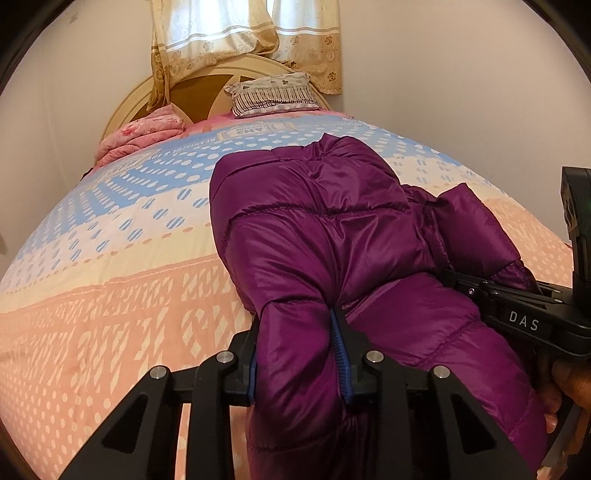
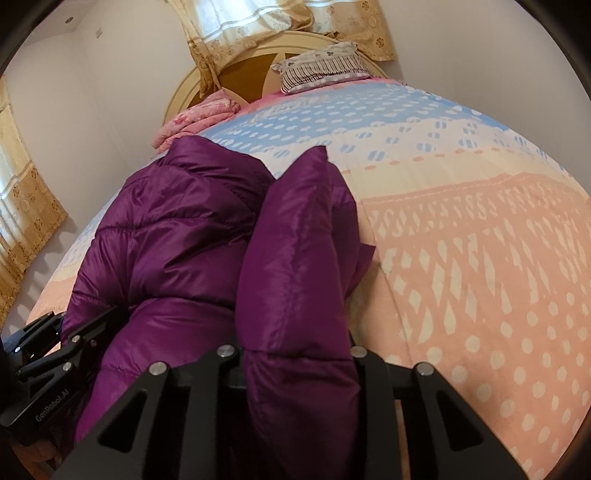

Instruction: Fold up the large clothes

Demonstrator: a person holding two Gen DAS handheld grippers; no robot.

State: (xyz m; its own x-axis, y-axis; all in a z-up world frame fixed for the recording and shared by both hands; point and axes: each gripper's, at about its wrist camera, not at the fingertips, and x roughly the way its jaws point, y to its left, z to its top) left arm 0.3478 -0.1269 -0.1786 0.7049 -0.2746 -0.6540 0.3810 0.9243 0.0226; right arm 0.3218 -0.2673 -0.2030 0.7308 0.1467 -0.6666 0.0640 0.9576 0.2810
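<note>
A shiny purple quilted down jacket [image 1: 332, 221] lies bunched on the bed, and both grippers grip its near edge. My left gripper [image 1: 297, 354] is shut on a puffy fold, which bulges up between its blue-padded fingers [image 1: 339, 343]. In the right wrist view, a tall fold of the jacket [image 2: 295, 258] rises out of my right gripper [image 2: 299, 362]. This fold hides the fingertips. The right gripper [image 1: 452, 278] bites the jacket's right side in the left wrist view. The left gripper [image 2: 107, 317] shows at the lower left of the right wrist view.
The bedspread [image 1: 110, 295] is peach, cream and blue with a dotted pattern. A patterned pillow [image 1: 273, 94] and a folded pink blanket [image 1: 140, 136] lie by the round headboard [image 1: 199, 88]. Cream curtains [image 1: 243, 29] hang behind, walls stand close on both sides, and a hand [image 1: 569, 384] holds the right gripper.
</note>
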